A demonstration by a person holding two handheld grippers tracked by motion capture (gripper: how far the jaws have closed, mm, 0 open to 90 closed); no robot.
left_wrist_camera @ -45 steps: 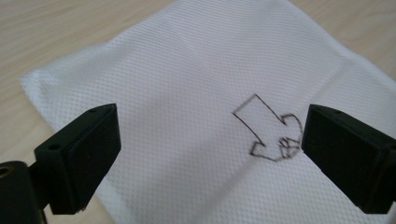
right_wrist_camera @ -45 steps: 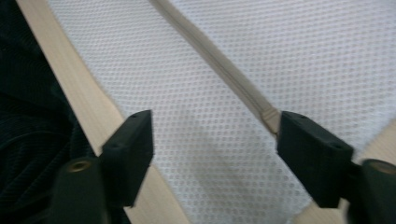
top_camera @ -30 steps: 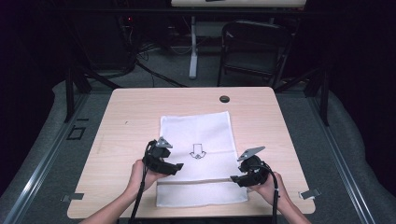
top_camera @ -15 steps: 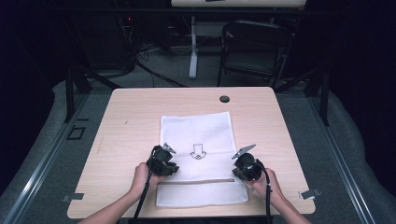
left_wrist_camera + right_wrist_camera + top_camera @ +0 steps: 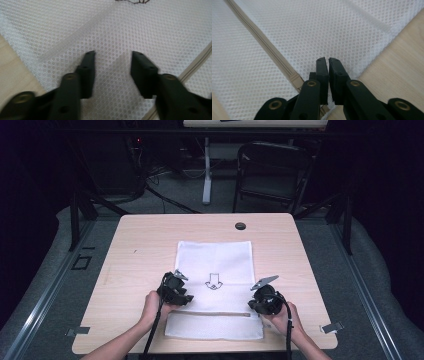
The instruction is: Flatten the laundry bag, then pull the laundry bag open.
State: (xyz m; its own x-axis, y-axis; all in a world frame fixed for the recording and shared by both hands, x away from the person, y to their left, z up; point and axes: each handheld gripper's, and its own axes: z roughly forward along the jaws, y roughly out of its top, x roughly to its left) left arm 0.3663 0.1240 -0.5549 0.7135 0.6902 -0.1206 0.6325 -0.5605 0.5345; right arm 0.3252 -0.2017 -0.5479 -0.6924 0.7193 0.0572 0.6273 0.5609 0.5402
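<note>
**Mesh bag flat on counter, both grippers at its near fold**

High view: white mesh bag (image 5: 214,265) lies flat mid-counter (image 5: 135,245), arrow print facing up, near part folded over with a beige zipper (image 5: 212,313) running left-right across it. Left gripper (image 5: 176,290) sits on the bag's left edge, right gripper (image 5: 265,301) on its right edge, both just far of the zipper. Small black disc (image 5: 240,226) near the far edge of the counter, well apart from the bag.

Left gripper view: left gripper (image 5: 112,62) jaws spread wide, nothing between them, mesh bag (image 5: 155,27) right beneath.

Right gripper view: right gripper (image 5: 328,61) jaws nearly together, thin slit left; can't tell if mesh is pinched. Zipper (image 5: 262,40) end beside the jaws, bare counter (image 5: 402,62) to the right.
</note>
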